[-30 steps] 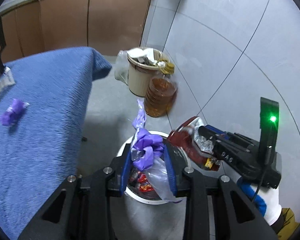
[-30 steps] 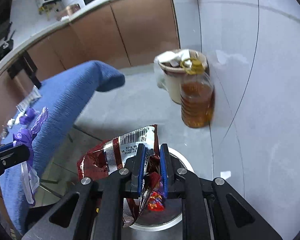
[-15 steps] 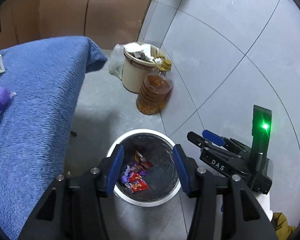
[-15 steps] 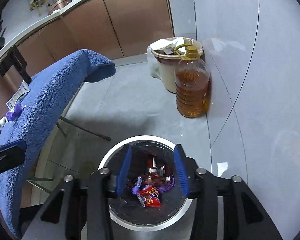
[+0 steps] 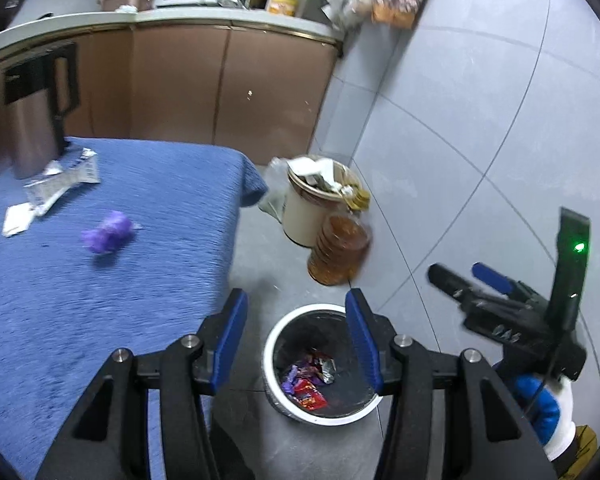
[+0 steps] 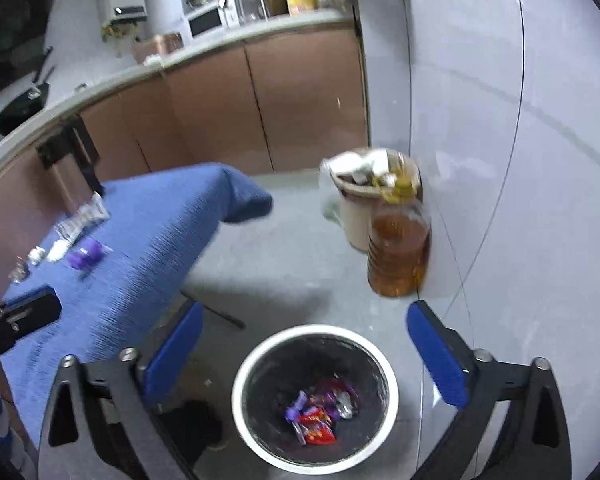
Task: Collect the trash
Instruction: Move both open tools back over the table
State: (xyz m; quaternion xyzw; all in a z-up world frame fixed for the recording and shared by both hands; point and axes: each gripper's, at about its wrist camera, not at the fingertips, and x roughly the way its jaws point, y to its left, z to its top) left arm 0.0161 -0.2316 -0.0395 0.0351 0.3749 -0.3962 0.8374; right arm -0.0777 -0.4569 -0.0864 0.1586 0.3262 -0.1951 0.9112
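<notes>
**Both loads dropped, back to the table for more**

A second ago we had a purple bag in the left gripper (image 5: 296, 324) and a red snack packet in the right gripper (image 6: 304, 354); now both are in the white bin (image 6: 260, 364) on the floor. Left jaws stand apart and empty, right ones are opening wide with nothing between them. Still left on the blue table (image 5: 100, 300): a purple wad (image 5: 108, 237) and some silvery wrappers (image 5: 56, 184). The oil bottle (image 6: 398, 260) and a full beige bin (image 5: 312, 204) sit by the wall, well clear of us.
</notes>
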